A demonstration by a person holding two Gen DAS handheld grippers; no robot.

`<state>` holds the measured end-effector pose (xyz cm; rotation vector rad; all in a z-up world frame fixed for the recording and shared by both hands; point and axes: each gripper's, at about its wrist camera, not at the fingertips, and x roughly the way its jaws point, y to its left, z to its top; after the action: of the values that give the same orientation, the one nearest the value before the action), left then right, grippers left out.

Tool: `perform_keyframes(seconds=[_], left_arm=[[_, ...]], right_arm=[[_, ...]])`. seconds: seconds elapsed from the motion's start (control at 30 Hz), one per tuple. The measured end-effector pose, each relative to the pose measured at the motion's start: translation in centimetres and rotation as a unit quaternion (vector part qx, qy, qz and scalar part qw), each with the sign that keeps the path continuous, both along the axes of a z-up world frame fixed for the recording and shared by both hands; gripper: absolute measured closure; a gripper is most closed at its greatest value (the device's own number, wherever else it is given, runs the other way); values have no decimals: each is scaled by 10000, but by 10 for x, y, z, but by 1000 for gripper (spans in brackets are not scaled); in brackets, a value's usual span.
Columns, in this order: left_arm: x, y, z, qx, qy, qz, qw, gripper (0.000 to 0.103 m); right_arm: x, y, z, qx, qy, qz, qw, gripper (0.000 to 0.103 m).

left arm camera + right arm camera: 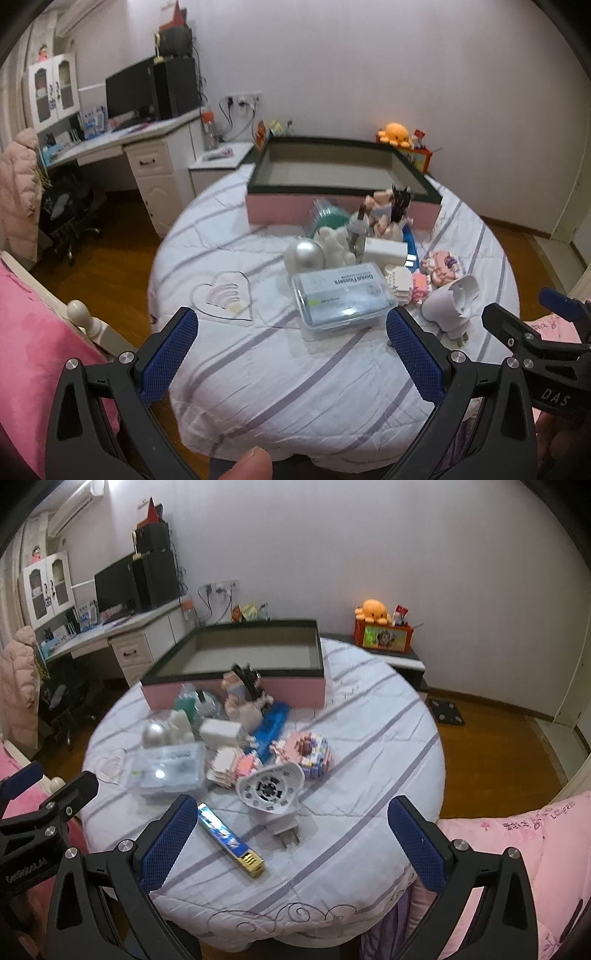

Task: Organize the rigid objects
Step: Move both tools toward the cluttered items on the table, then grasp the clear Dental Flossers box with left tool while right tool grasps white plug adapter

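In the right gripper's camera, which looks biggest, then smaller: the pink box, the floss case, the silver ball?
1. pink box, biggest by far, though farthest back.
2. clear floss case.
3. silver ball, smallest.

Black grippers (291, 354), blue textured pads (168, 356)

Left claw (291, 350) spread wide, holding nothing, above the near edge of the striped table (258, 369). Clear floss box (341, 301) just beyond its tips. Heart cutout (223, 297) left of box; silver ball (304, 253) behind; open pink tray (340, 177) farthest back.
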<state>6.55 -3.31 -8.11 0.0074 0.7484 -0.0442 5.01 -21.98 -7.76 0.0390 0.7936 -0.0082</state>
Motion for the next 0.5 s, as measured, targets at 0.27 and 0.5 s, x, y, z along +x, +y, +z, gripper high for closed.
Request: perform_keyframes(seconds=[0.27, 0.5], left_arm=[[32, -20, -26, -78, 337, -152, 9993, 0], [50, -24, -38, -337, 553, -315, 9974, 0]], right_arm=[[25, -15, -32, 78, 355, -92, 9993, 0], [37, -20, -41, 236, 417, 154, 9987, 0]])
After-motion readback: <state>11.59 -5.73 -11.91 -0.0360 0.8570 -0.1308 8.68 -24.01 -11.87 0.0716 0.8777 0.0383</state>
